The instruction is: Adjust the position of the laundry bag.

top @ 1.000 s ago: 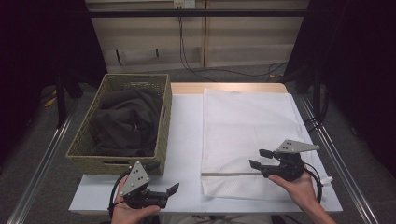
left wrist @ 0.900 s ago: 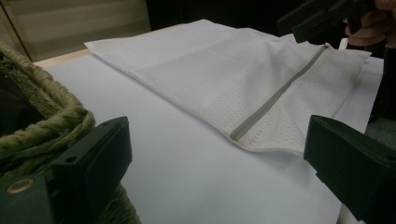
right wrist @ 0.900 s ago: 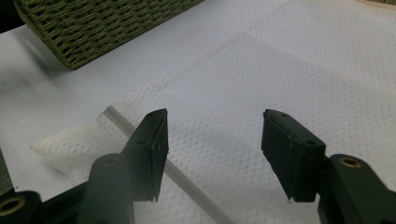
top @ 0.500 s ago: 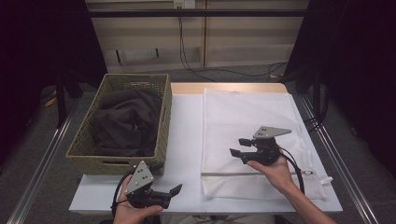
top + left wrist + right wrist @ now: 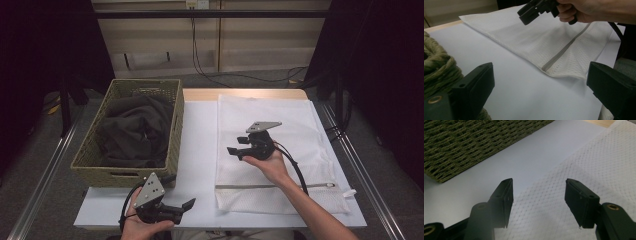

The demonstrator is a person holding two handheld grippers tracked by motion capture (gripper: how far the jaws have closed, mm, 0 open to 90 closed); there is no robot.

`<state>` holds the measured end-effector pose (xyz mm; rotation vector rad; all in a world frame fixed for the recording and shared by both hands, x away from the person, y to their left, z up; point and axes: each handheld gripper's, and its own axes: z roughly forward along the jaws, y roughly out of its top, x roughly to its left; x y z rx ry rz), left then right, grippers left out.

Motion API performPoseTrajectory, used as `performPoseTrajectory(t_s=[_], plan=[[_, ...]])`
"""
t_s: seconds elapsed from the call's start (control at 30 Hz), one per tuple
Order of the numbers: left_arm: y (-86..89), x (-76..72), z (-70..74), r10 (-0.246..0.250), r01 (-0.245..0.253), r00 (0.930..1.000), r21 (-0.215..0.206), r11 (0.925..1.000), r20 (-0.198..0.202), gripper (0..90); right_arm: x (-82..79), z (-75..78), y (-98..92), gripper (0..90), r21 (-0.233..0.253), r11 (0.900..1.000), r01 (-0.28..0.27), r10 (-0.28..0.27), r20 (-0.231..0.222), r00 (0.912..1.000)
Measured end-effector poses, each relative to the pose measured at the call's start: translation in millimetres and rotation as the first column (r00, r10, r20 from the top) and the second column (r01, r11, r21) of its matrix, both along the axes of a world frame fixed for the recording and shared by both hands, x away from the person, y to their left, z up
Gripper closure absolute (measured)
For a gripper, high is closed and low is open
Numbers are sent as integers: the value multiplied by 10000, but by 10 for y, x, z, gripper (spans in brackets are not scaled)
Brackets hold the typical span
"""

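Observation:
A white mesh laundry bag [image 5: 280,125] lies flat on the right half of the table, its grey zipper [image 5: 270,186] running along the near end. A woven basket [image 5: 175,135] at the left holds dark clothing [image 5: 132,132]. My right gripper [image 5: 235,152] hovers open over the bag's left part, pointing towards the basket; in the right gripper view it [image 5: 539,197] is empty above the mesh [image 5: 586,165]. My left gripper [image 5: 186,207] is open near the front edge, right of the basket's corner. In the left gripper view it [image 5: 541,85] faces the bag's near corner [image 5: 564,72].
The white table top [image 5: 200,150] shows as a bare strip between basket and bag. The basket's rope rim [image 5: 436,72] sits close by my left jaw. Cables trail from both grippers. Metal rails run along both table sides.
My right gripper has moved left and away from the person, from near the zipper to the bag's left-middle part. The left gripper has barely moved.

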<state>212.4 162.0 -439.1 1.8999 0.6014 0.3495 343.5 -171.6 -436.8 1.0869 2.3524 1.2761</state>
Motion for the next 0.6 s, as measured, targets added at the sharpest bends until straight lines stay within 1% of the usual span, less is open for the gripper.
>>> performPoseTrajectory(t_s=[0.03, 0.07, 0.13, 0.17, 0.23, 0.27, 0.33, 0.37, 0.4, 0.43, 0.47, 0.53, 0.6], plan=[[-1, -2, 3, -32, 32, 10000, 6, 10000, 11, 77, 60, -31, 44, 403, -109, 9999, 23, -24, -15, 10000], [-1, -2, 3, -32, 32, 10000, 6, 10000, 11, 77, 60, -31, 44, 403, -109, 9999, 23, -24, -15, 10000], [-4, -10, 7, -99, 99, 9999, -48, 9999, 40, 77, 140, -82, 107, 406, -265, 9996, 26, -29, -93, 10000], [-2, -11, 9, -175, 175, 9998, -29, 9998, 48, 77, 140, -82, 107, 406, -265, 9996, 26, -29, -93, 10000], [-15, -10, -1, -315, 315, 9995, -102, 9995, 31, 77, 197, -112, 146, 414, -378, 9993, 49, -54, -130, 9999], [-18, -17, 2, -215, 215, 9998, 3, 9998, 31, 78, 227, -127, 166, 419, -443, 9990, 88, -93, -110, 9999], [-24, -17, -3, -202, 202, 9998, -56, 9998, -3, 78, 290, -162, 200, 429, -457, 9989, 97, -106, -189, 9998], [-22, -15, -3, -167, 167, 9999, -36, 9999, 9, 79, 321, -181, 222, 435, -551, 9984, 113, -124, -193, 9997], [-17, -8, -5, -289, 289, 9996, -64, 9996, -2, 79, 351, -204, 248, 436, -613, 9980, 160, -175, -239, 9996], [-10, -4, -2, -300, 300, 9995, -12, 9995, 40, 79, 406, -259, 295, 447, -700, 9974, 150, -173, -324, 9993], [-8, -5, -2, -293, 293, 9996, -70, 9995, 15, 79, 406, -259, 295, 447, -700, 9974, 150, -173, -324, 9993], [-1, -15, 8, -203, 203, 9998, 1, 9998, 16, 80, 430, -325, 376, 465, -580, 9982, 159, -187, -483, 9987], [-2, -18, 7, -178, 177, 9998, 50, 9998, 43, 80, 431, -342, 402, 475, -569, 9983, 109, -138, -512, 9986]])
